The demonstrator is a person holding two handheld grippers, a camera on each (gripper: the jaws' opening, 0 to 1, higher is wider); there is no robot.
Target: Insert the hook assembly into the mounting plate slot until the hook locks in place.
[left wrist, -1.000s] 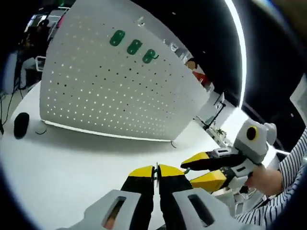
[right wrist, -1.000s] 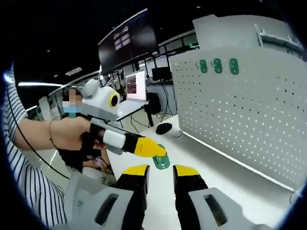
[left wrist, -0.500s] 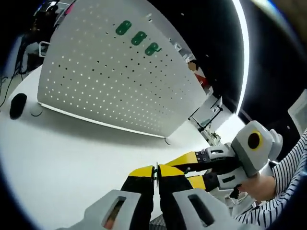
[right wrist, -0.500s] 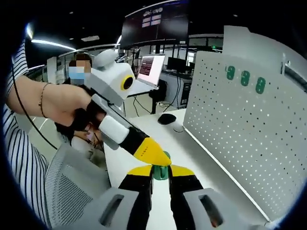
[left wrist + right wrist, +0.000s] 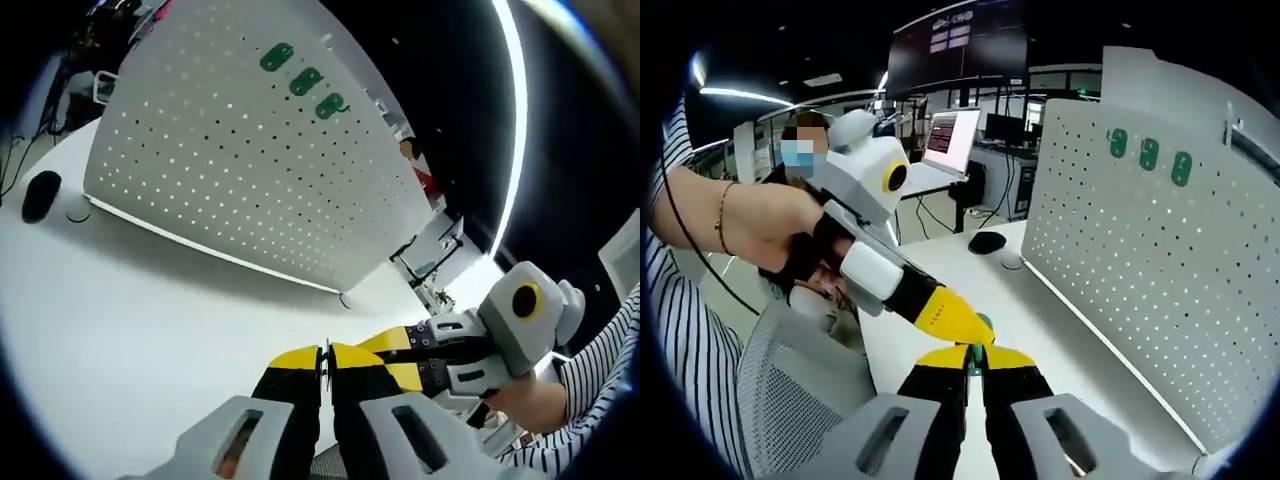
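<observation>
Jaws of the right hand-held gripper [image 5: 975, 357] pinch a small green hook [image 5: 980, 338] above the white desk [image 5: 970, 262], the left hand-held gripper [image 5: 958, 322] touching it. Left jaws are together. Three green hooks [image 5: 1149, 155] sit high on the white pegboard [image 5: 1160, 250].

green hook assembly [image 5: 979, 330]: pinched between yellow jaw tips | mounting plate [image 5: 240, 170]: white, perforated, upright, three green hooks [image 5: 303, 81]

Green hook piece [image 5: 981, 325] mostly hidden between my right tongs [image 5: 975, 362] and left tongs [image 5: 958, 322]; shape unreadable. Pegboard [image 5: 1160, 270] cut off past my right tongs. Three green hooks [image 5: 303, 82] too small to detail.
</observation>
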